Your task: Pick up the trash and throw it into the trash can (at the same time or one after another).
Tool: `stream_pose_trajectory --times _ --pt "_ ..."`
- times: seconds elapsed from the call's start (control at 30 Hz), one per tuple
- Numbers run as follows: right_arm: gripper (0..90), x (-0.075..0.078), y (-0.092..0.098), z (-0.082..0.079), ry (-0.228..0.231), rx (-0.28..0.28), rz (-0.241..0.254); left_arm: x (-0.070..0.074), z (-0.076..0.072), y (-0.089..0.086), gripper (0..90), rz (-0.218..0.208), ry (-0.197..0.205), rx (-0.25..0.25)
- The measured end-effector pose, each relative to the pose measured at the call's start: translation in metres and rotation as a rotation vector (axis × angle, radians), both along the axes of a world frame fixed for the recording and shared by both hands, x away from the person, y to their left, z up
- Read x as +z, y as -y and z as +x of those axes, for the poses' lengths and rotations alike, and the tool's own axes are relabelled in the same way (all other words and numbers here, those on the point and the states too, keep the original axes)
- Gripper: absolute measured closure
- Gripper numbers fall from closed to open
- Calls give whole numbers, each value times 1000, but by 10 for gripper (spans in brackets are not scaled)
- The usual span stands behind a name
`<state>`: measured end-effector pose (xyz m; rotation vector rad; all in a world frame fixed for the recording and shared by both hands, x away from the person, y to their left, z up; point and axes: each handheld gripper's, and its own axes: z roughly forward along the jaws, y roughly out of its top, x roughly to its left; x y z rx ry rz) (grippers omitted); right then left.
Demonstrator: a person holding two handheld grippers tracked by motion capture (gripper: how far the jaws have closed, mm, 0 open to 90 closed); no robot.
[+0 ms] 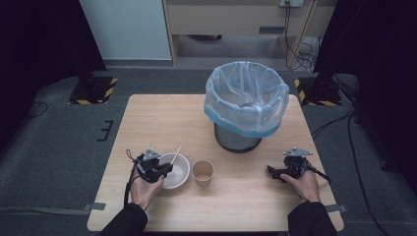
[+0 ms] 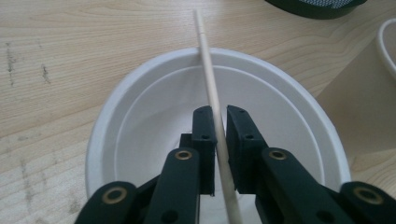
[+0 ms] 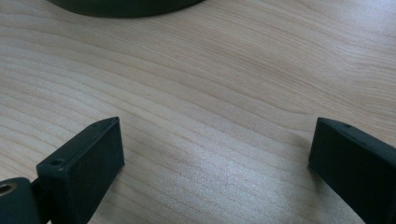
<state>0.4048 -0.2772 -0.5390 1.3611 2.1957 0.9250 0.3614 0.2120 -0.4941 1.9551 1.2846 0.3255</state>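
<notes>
Nearest the person, the left tool sits over the near-left rim of a white disposable bowl, its jaws pinched onto a thin wooden skewer. The left tool's own view makes that grip plain: the two black pads press the skewer from both sides, with the stick running up between them and slanting across the bowl to overhang its far rim. The high view gives only a pale sliver of the stick poking up past the bowl.

Just to the right of the bowl stands an upright brown paper cup, apart from it; in the left tool's view its tan side shows at the right edge.

Well to the right of the bowl, past the cup, the right tool rests low on the wooden worktop in the person's right hand. Its own view shows the jaws spread wide, bare wood grain between them and nothing held.

Beyond the bowl and to its right stands a dark mesh waste bin lined with a clear, blue-tinged plastic bag folded over the rim. Both tool views catch only the dark base of the bin at their top edge.

No readable brand, label or writing appears on any of these things.
</notes>
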Motion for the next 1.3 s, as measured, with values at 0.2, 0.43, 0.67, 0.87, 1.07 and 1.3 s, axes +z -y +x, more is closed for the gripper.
stream_pose_trajectory --times 0.2,0.43,0.67,0.87,1.07,1.3 --pt "34 0 0 0 0 0 0 1 0 0 851 26 1 -14" --pt "34 0 0 0 0 0 0 3 0 0 852 27 8 -15" --pt "34 0 0 0 0 0 0 15 -1 -7 852 -18 54 2" --pt "34 0 0 0 0 0 0 24 -3 -12 852 -55 96 6" --pt "33 0 0 0 2 1 -1 38 -6 -15 852 -85 149 7" --pt "33 0 0 0 0 0 -1 58 -7 -20 852 -126 213 16"
